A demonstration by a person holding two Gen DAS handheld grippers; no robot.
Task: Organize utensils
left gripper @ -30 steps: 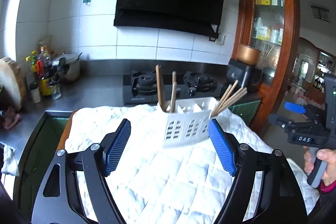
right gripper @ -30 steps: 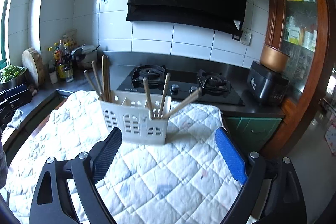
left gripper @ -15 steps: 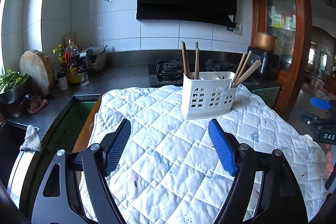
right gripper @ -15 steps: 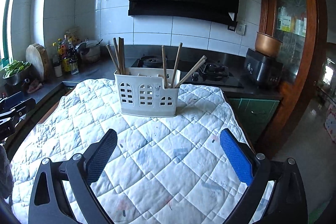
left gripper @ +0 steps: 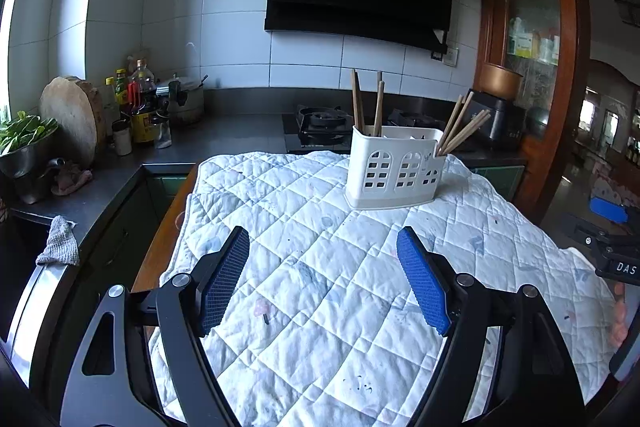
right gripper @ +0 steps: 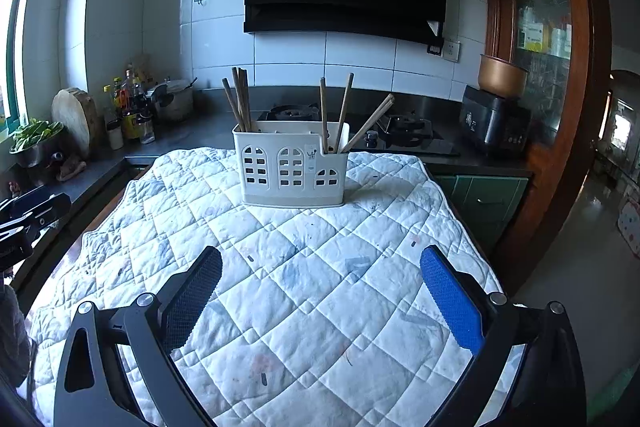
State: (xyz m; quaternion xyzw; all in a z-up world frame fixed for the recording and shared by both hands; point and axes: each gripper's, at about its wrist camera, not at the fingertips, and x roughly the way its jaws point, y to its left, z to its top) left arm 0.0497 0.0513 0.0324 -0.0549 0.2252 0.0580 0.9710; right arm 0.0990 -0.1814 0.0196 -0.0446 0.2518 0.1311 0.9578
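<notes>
With chopsticks [right gripper: 241,99] already standing in the white utensil caddy [right gripper: 291,165] at the quilted cloth's [right gripper: 304,267] far end, left gripper [left gripper: 322,281] and right gripper [right gripper: 320,297] hover near, jaws apart and empty, suggesting the sorting is done and retreat comes next.

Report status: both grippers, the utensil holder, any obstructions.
Left gripper open, empty. Right gripper open, empty. Utensil holder upright on quilt, chopsticks inside. Nothing between.

Two black tools, left [left gripper: 323,279] and right [right gripper: 321,291] — angular frames, silver screws, triangular cut-outs, textured blue pads [left gripper: 422,285]; white "DAS" lettering on the right one.
</notes>
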